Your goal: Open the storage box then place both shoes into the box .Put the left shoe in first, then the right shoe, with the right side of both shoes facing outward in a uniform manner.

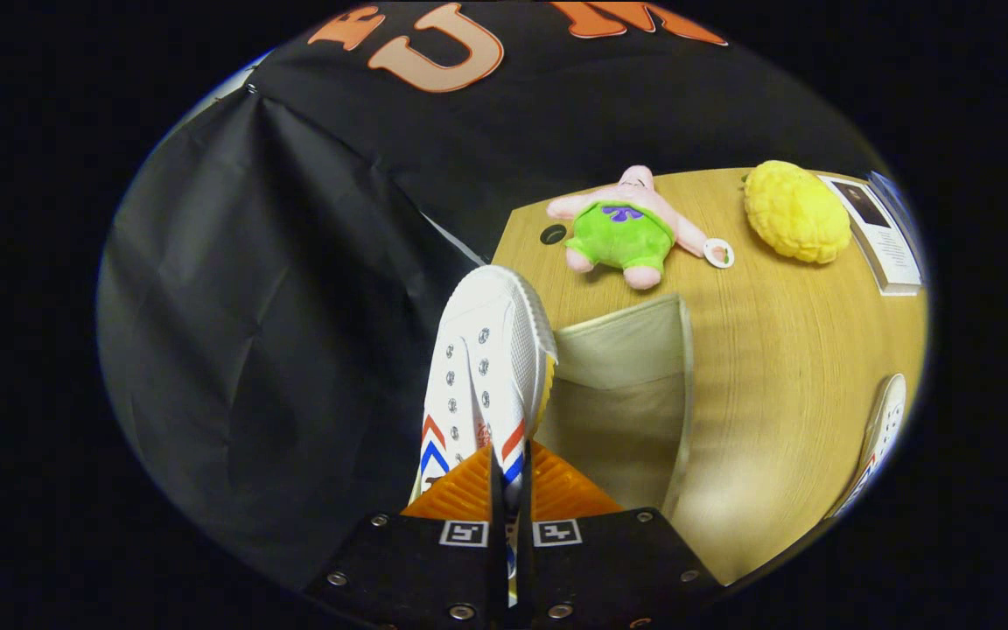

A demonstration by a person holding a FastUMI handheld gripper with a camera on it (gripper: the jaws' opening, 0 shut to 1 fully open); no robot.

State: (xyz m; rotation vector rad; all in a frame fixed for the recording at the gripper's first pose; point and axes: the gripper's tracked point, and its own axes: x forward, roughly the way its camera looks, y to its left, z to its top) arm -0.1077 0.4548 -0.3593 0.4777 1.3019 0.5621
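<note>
risk lies in the thin grip: gripper (508, 477) fingers clamped on the white shoe (486, 367), held beside the open storage box (635, 402); it could twist or slip, landing wrong-side out.

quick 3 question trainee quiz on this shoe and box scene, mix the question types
1. True or false: the tongs are shut on the white canvas sneaker.
2. The open beige fabric storage box holds: A) a shoe B) nothing visible C) a toy
3. Which soft toy lies on the wooden table nearest that box?

Key: 1 true. 2 B. 3 the pink star plush in green shorts, with the yellow bumpy plush beyond.
</note>
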